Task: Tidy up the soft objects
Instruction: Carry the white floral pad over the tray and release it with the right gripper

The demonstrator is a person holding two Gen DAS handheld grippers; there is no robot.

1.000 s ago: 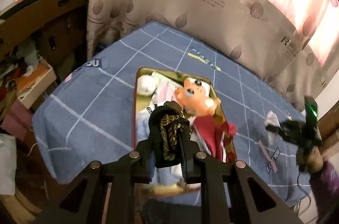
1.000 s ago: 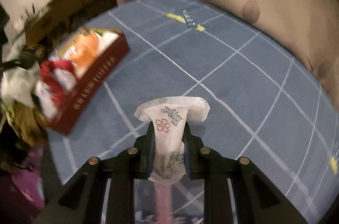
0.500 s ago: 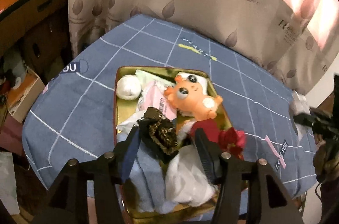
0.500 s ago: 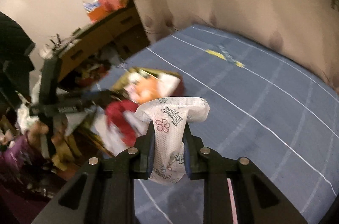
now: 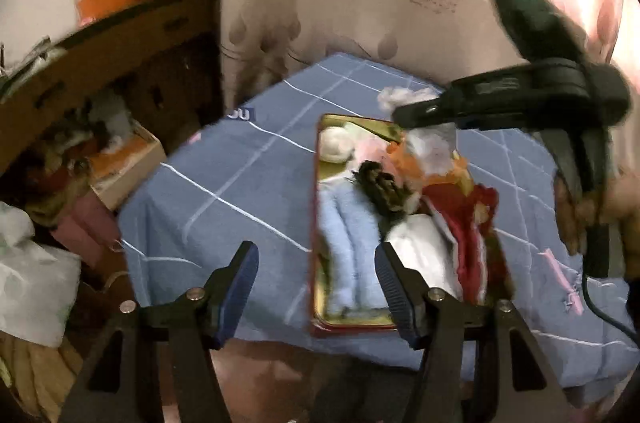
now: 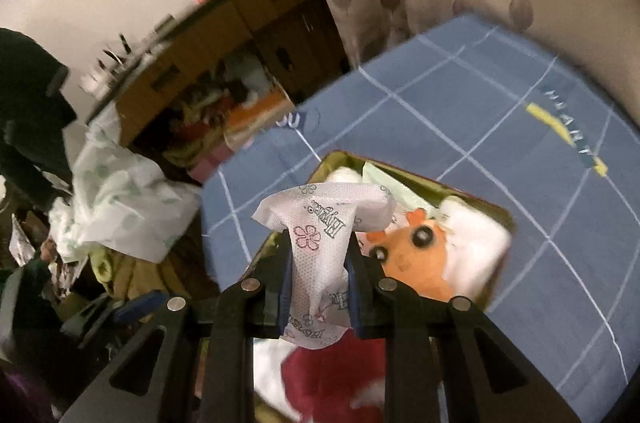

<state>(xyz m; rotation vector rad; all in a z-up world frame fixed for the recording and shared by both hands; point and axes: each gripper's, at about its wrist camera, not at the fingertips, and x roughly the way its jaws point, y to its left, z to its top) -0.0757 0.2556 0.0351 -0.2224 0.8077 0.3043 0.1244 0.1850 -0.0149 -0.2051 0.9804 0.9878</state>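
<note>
My left gripper (image 5: 316,263) hangs with jaws released and nothing between them, just short of the tin tray (image 5: 352,321) on the blue checked bed cover (image 5: 224,183). In the tray I see a blue cloth (image 5: 344,223), a dark tasselled piece (image 5: 382,187), red fabric (image 5: 464,219) and an orange plush toy (image 6: 416,255). My right gripper (image 6: 318,263) is above the tray, jaws clenched on a white printed packet (image 6: 320,223).

You're working over a bed (image 5: 248,183) covered in a blue sheet with a white grid. On it sits a red tin (image 5: 316,223) with a gold inside, and a pink strip (image 5: 560,275) lies near the right edge.
</note>
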